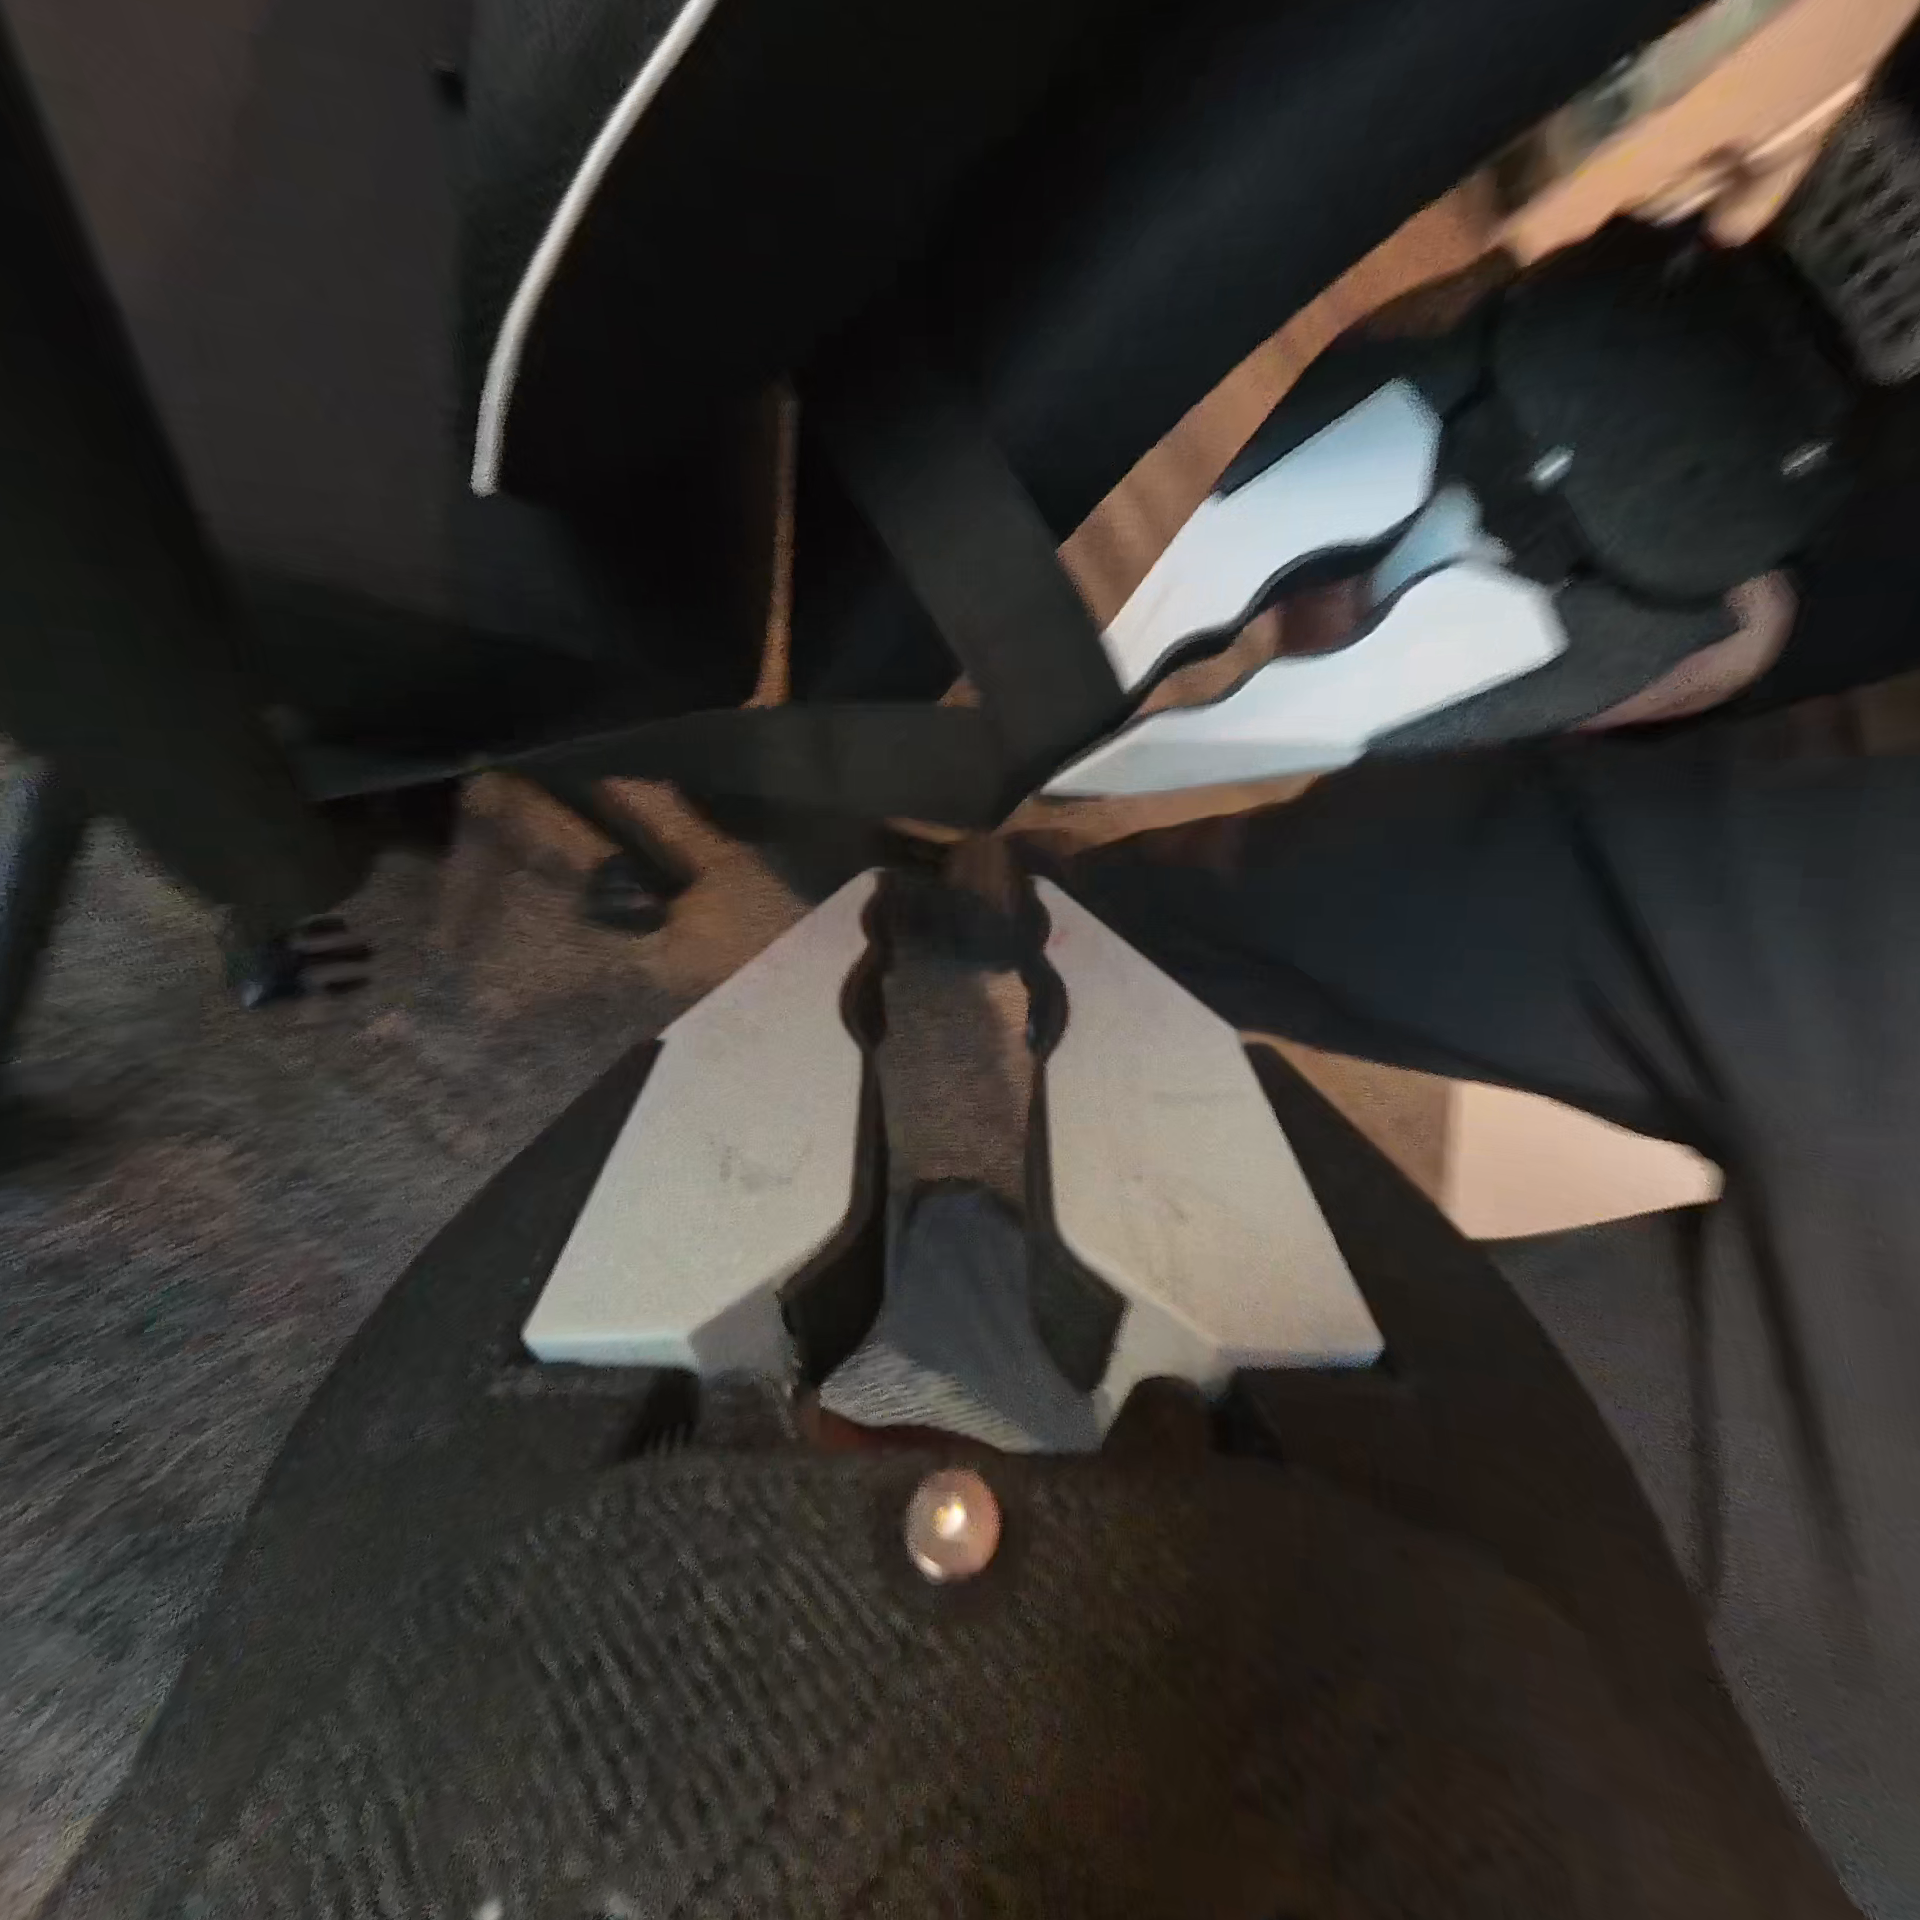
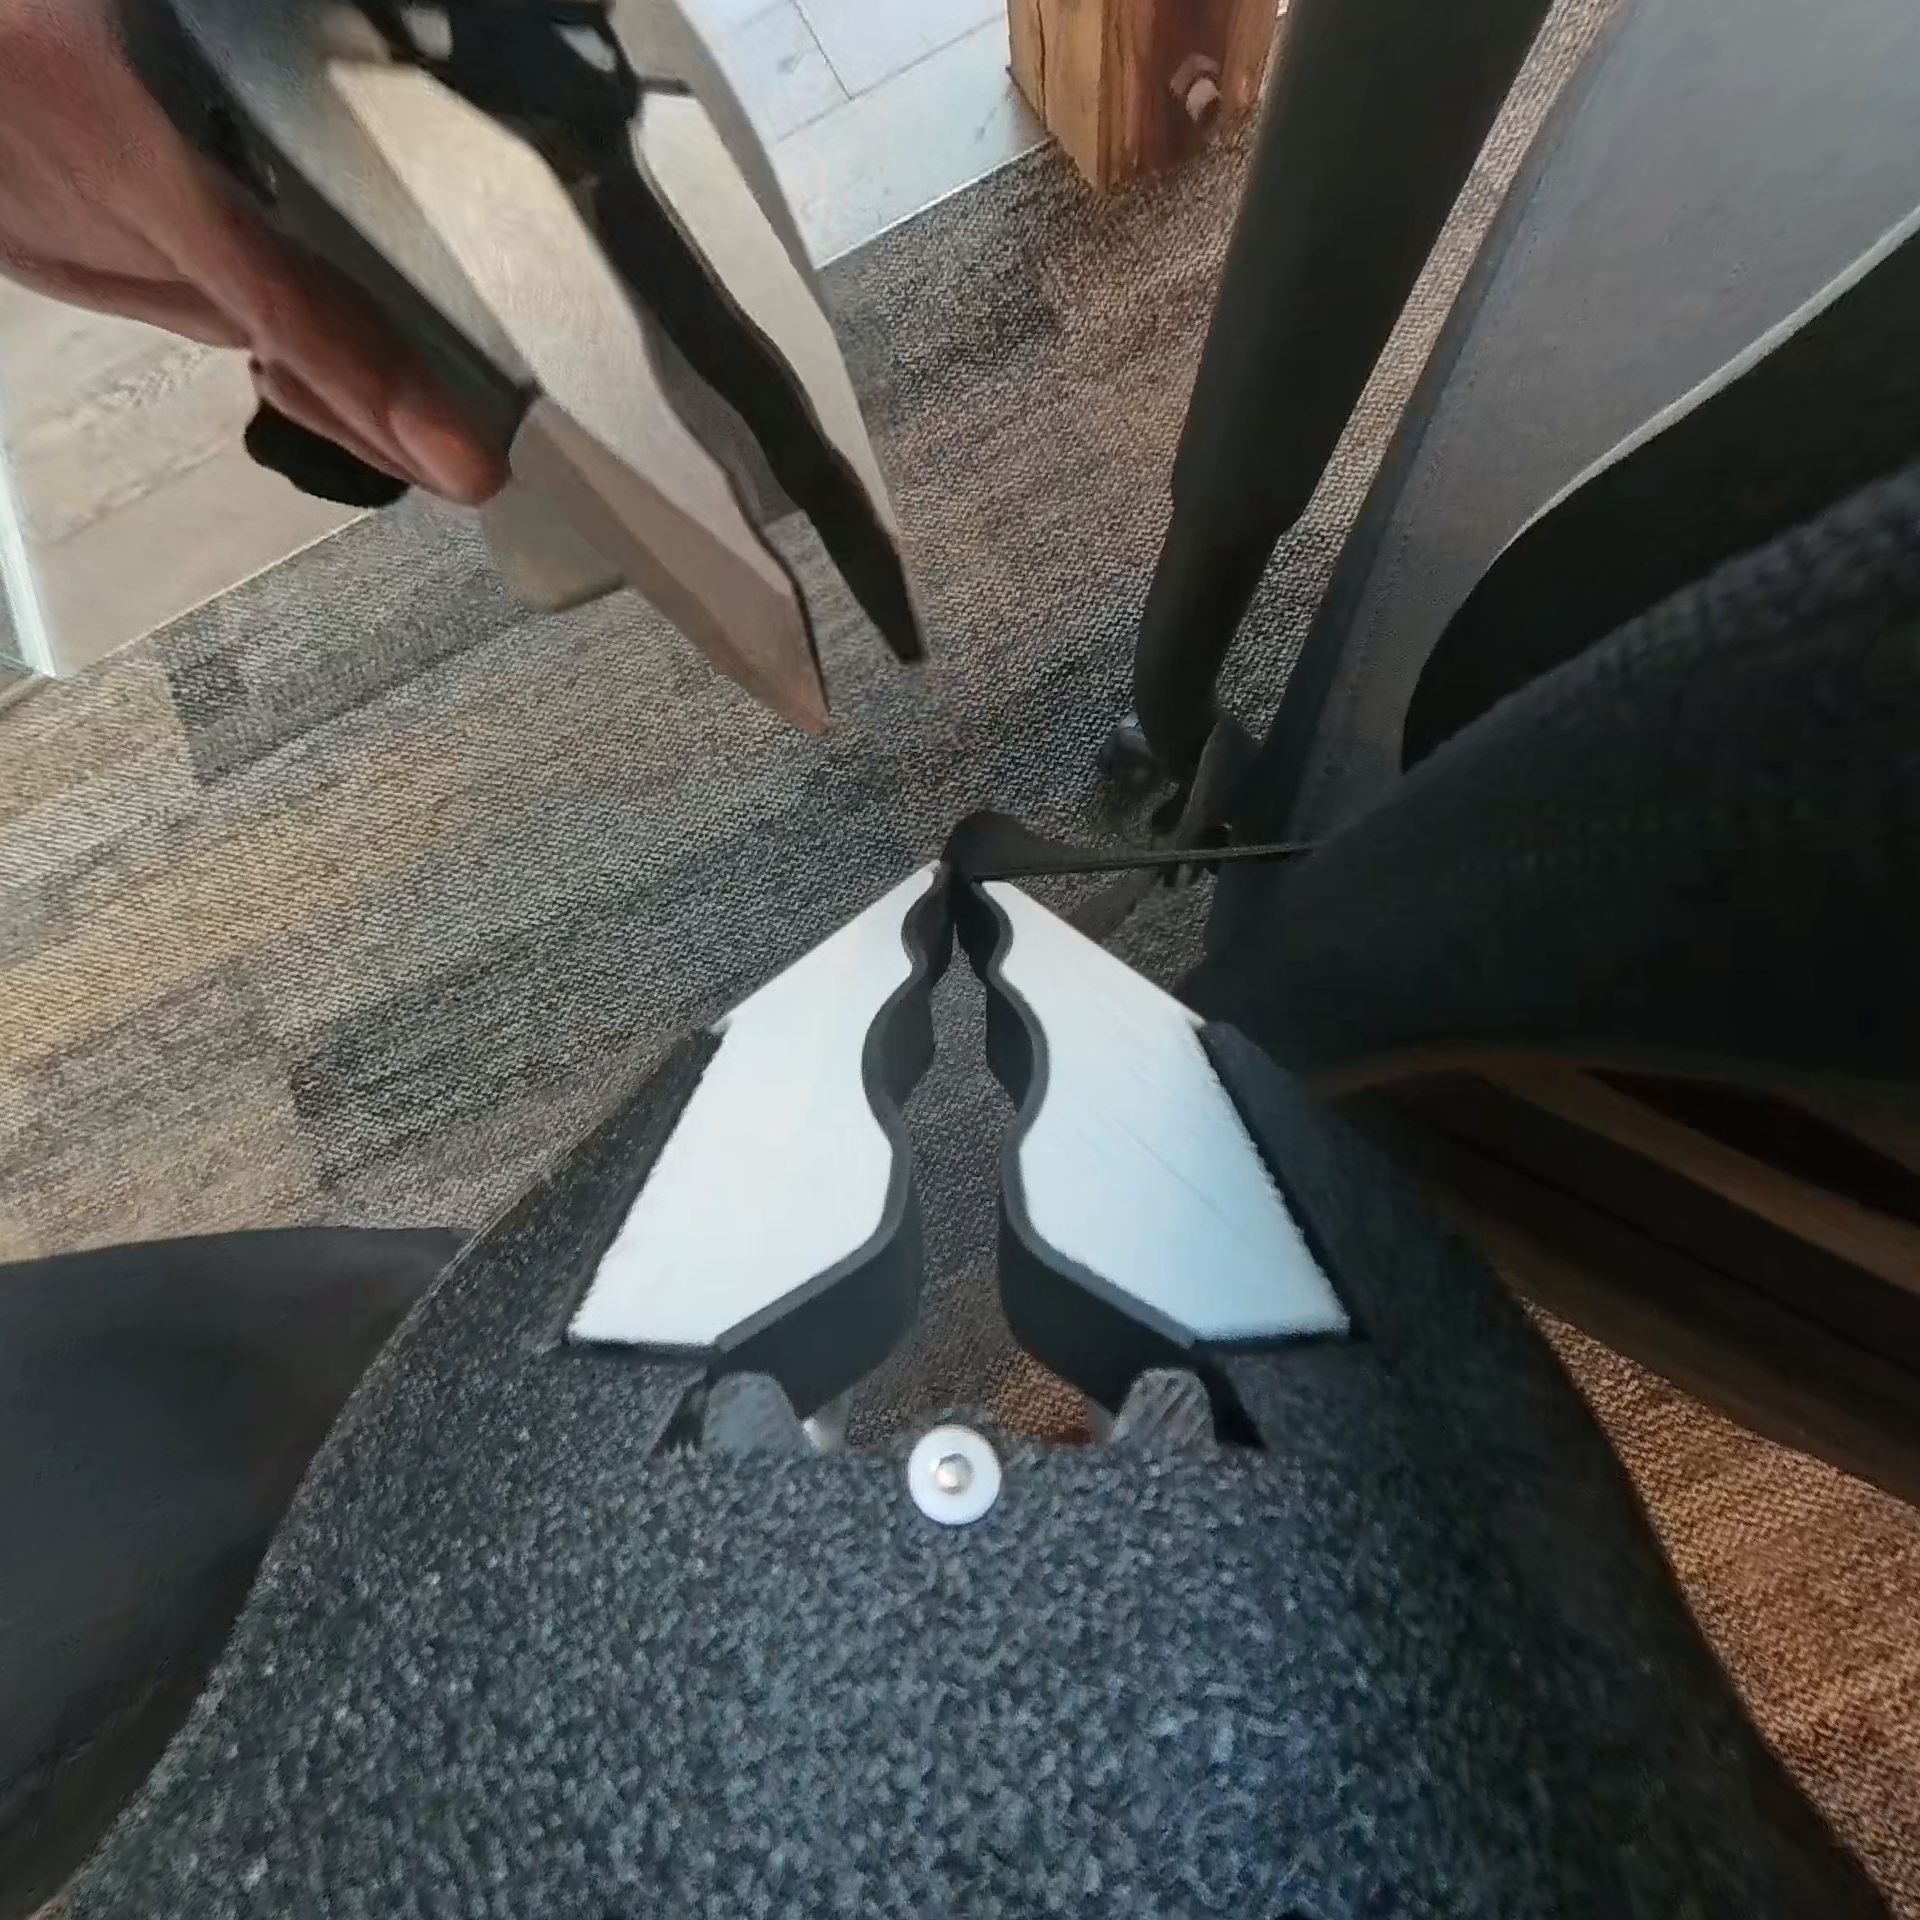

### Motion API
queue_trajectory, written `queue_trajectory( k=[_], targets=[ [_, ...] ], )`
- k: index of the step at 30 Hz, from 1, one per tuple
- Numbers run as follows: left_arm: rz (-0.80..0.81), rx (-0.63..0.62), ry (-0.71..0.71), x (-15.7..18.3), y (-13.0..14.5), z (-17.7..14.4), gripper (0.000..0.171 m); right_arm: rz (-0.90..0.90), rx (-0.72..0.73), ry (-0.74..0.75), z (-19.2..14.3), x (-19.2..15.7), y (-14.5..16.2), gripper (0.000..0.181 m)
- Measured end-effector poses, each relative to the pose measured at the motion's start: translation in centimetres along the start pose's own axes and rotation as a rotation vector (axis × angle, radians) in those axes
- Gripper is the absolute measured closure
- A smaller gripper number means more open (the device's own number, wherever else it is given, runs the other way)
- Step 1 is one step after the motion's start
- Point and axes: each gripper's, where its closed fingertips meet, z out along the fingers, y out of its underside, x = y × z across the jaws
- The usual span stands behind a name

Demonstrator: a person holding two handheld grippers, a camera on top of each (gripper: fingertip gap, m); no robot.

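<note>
My right gripper (image 2: 956,883) is shut on a black strap (image 2: 1132,858) that runs right to a black fabric item (image 2: 1558,914). In the left wrist view the same strap (image 1: 935,582) bends where the right gripper (image 1: 1060,774) pinches it, with one length going up and one going left. My left gripper (image 1: 956,899) is open, its tips just below that bend; the view is blurred there, so contact cannot be told. In the right wrist view the left gripper (image 2: 862,686) hangs over the carpet with a hand (image 2: 208,260) on it, and nothing shows between its fingers.
Grey-brown carpet (image 2: 468,831) covers the floor. A black pole-like leg (image 2: 1247,416) and a dark curved panel (image 2: 1507,416) stand to the right. A wooden post (image 2: 1132,83) is farther off. Dark furniture with a white cable (image 1: 582,239) and caster feet (image 1: 301,956) are on the left. Left and right tips are no more than a few centimetres apart.
</note>
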Motion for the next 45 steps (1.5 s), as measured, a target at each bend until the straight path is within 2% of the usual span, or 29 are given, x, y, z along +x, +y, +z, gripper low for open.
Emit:
queue_trajectory(
  k=[2,3,5,8,14,18,21,22,23,24,25,27,29,32,34,35,36,37,39,40,42,45],
  targets=[
    [0.121,-0.051,-0.186,-1.6,1.6,-0.1,0.132,-0.003,0.001,-0.015,-0.1,-0.2,-0.1,0.181],
    [0.196,-0.061,-0.244,-1.8,2.0,0.2,0.132,-0.005,0.003,-0.021,-0.2,-0.3,-0.1,0.181],
    [0.331,-0.071,-0.38,-2.7,2.1,1.2,0.127,-0.007,0.004,-0.032,-0.2,-0.5,-0.2,0.181],
    [0.489,-0.057,-0.599,-5.3,1.6,3.1,0.108,-0.004,0.008,-0.042,-0.4,-0.7,-0.4,0.181],
    [0.546,-0.004,-0.659,-7.9,1.6,8.5,0.1,0.036,0.032,-0.02,-0.6,-0.9,-1.4,0.181],
    [0.47,0.171,-0.758,-8.2,-0.9,8.8,0.097,0.05,0.034,-0.007,-0.6,-0.8,-1.4,0.181],
    [0.472,0.257,-0.728,-7.4,-1.5,9.6,0.104,0.043,0.035,-0.003,-0.6,-0.7,-1.4,0.181],
    [0.493,0.282,-0.719,-7.2,-1.8,9.8,0.114,0.036,0.032,-0.004,-0.6,-0.7,-1.3,0.181],
    [0.512,0.31,-0.726,-7.2,-2.2,9.9,0.13,0.026,0.028,-0.006,-0.7,-0.6,-1.2,0.181],
    [0.518,0.332,-0.737,-7.4,-2.5,9.9,0.154,0.014,0.026,-0.005,-0.7,-0.5,-1.2,0.181],
    [0.493,0.343,-0.725,-7.4,-2.6,10.2,0.163,-0.001,0.025,0.0,-0.8,-0.3,-1.1,0.181],
    [0.298,0.365,-0.594,-6.5,-1.7,11.4,0.171,-0.034,0.023,0.018,-0.9,0.2,-1.0,0.18],
    [0.067,0.409,-0.474,-4.6,0.1,11.5,0.171,-0.066,0.041,0.014,-1.0,0.3,-1.4,0.174],
    [-0.094,0.431,-0.159,1.8,3.0,10.9,0.171,-0.123,0.052,-0.069,-1.6,-0.9,-2.1,0.168],
    [-0.188,0.362,0.126,7.3,5.3,10.6,0.171,-0.157,0.043,-0.156,-2.6,-2.2,-2.2,0.153],
    [-0.257,0.343,0.312,10.3,6.0,9.8,0.171,-0.176,0.033,-0.215,-3.2,-3.1,-1.9,0.148],
    [-0.337,0.33,0.483,12.8,6.4,8.6,0.171,-0.19,0.014,-0.281,-3.8,-3.9,-1.3,0.145],
    [-0.404,0.343,0.589,14.2,6.3,7.5,0.171,-0.194,-0.013,-0.339,-4.4,-4.5,-0.4,0.143],
    [-0.456,0.444,0.673,15.2,4.9,5.5,0.171,-0.183,-0.067,-0.409,-5.4,-5.0,1.5,0.137],
    [-0.444,0.463,0.663,15.4,4.4,5.1,0.171,-0.171,-0.085,-0.444,-6.0,-5.2,2.2,0.137],
    [-0.419,0.433,0.637,16.0,4.3,5.3,0.171,-0.114,-0.106,-0.501,-7.4,-5.7,3.2,0.136],
    [-0.471,0.409,0.562,15.3,4.7,6.3,0.171,0.049,-0.137,-0.625,-9.7,-6.8,4.3,0.129]
  ],
)
